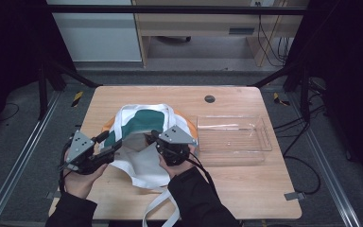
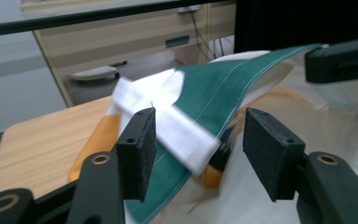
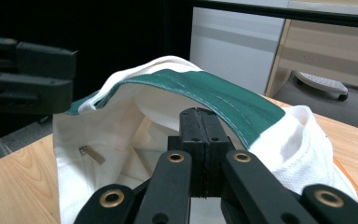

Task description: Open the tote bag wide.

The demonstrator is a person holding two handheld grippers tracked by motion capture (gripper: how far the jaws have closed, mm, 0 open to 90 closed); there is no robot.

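A white cloth bag (image 1: 139, 142) with a green band and orange trim lies at the middle of the wooden table (image 1: 246, 189), its mouth lifted toward the person. A clear plastic tray (image 1: 234, 135) sits just beside the bag, on its right. The right gripper (image 1: 153, 138) is at the bag's near right rim, and in the right gripper view its jaws are pressed together on the bag's edge, just under the green band (image 3: 223, 100). The left gripper (image 2: 198, 149) is at the bag's near left rim; its jaws stand wide apart, with the green band and a white strap (image 2: 172, 128) passing between them, gripping nothing. A zipper pull (image 3: 92, 155) shows inside the bag.
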